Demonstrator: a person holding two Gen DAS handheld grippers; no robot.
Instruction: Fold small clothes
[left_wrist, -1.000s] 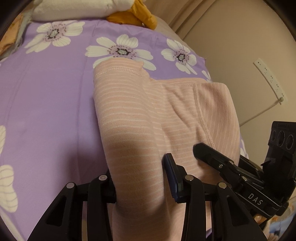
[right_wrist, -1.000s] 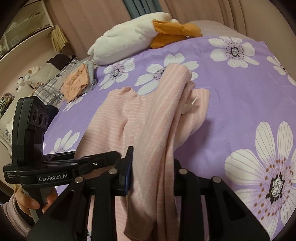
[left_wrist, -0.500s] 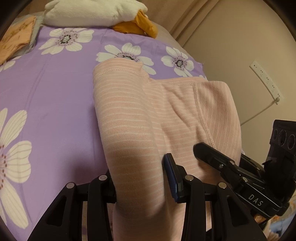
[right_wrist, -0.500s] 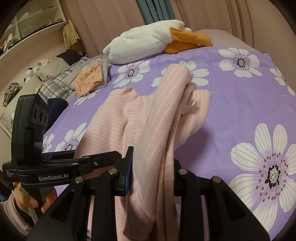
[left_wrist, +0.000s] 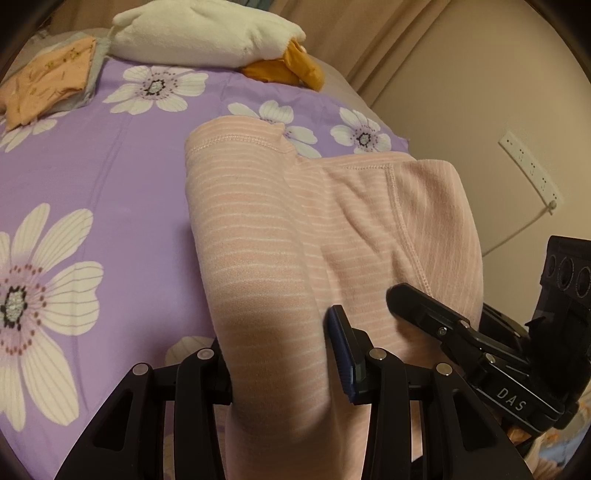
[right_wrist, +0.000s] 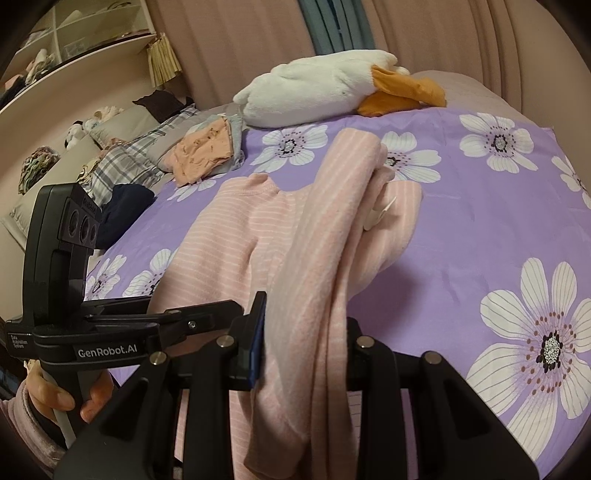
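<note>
garment's (left_wrist: 295, 240) lower end cut off, shelf contents (right_wrist: 44, 55) indistinct

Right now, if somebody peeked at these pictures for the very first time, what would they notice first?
Probably the pink striped garment, bunched up in the middle and pinched between the fingers of both the left gripper and the right gripper. Next, the purple bedsheet under it, covered in big white flowers. At the far end of the bed lies a white plush duck with orange feet.

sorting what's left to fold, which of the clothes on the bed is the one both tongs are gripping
The pink striped garment, pinched by the left tongs and right tongs. The orange printed piece and the plaid one lie untouched near the plush toy.
</note>
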